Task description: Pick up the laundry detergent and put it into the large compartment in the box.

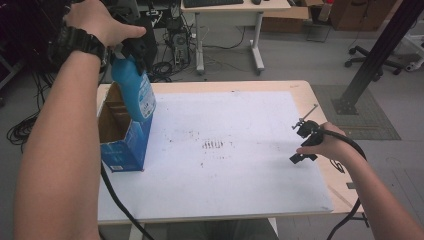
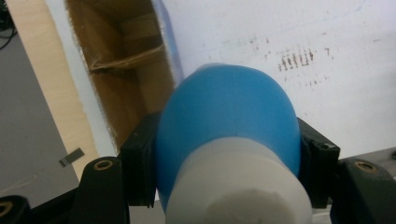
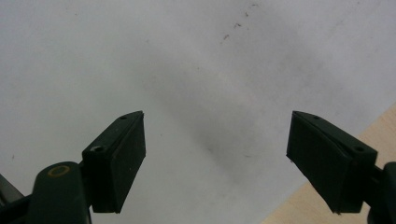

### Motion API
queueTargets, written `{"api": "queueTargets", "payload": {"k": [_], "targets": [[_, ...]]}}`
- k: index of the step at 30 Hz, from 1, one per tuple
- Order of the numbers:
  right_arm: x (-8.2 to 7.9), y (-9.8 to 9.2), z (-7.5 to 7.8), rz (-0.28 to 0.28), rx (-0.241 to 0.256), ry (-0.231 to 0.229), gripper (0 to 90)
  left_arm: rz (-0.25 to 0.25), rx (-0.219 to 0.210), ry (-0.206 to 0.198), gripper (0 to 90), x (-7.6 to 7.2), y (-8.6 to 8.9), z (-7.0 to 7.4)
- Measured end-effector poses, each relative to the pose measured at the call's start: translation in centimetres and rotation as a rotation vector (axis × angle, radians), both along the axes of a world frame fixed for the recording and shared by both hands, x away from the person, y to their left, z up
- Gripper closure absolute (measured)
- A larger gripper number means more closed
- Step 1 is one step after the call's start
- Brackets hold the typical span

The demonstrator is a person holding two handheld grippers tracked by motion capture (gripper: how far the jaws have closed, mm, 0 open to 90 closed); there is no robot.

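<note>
A blue bottle (image 1: 135,90) with a white cap (image 2: 238,186) hangs upright over the open top of a blue cardboard box (image 1: 122,140) at the table's left side. My left gripper (image 1: 131,50) is shut on the bottle's neck, its black jaws pressed against both sides of the blue bottle (image 2: 229,116). The box's brown inside (image 2: 130,60) lies just below and beside the bottle. My right gripper (image 1: 304,142) rests low over the white mat at the right, jaws wide apart with nothing between them (image 3: 215,158).
A white mat (image 1: 225,150) covers most of the wooden table (image 1: 300,87). Dark smudges (image 1: 213,145) mark the mat's middle. Beyond the table stand a desk, cables and a black post (image 1: 372,55) at the right.
</note>
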State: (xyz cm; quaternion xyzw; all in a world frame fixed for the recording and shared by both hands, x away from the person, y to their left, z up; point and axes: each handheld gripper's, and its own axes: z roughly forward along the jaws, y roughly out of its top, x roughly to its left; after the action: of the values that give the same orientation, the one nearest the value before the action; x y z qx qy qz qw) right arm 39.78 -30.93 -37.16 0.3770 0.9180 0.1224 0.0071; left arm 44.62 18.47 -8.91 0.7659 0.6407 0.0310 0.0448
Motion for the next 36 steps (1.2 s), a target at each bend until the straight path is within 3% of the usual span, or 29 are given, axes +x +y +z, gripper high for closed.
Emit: {"api": "queueTargets", "payload": {"k": [10,20,36], "targets": [[0.0,0.0,-0.1,-0.002,-0.003,0.003,19.8,0.069,0.018,-0.009,37.5,-0.1,2.2,0.2],[0.0,-0.2,0.1,-0.009,-0.004,0.0,19.8,0.12,0.009,-0.016,37.5,-0.4,4.1,0.4],[-0.1,-0.3,0.1,-0.011,-0.008,-0.001,19.8,0.2,0.031,-0.023,37.5,-1.0,7.2,-0.1]]}}
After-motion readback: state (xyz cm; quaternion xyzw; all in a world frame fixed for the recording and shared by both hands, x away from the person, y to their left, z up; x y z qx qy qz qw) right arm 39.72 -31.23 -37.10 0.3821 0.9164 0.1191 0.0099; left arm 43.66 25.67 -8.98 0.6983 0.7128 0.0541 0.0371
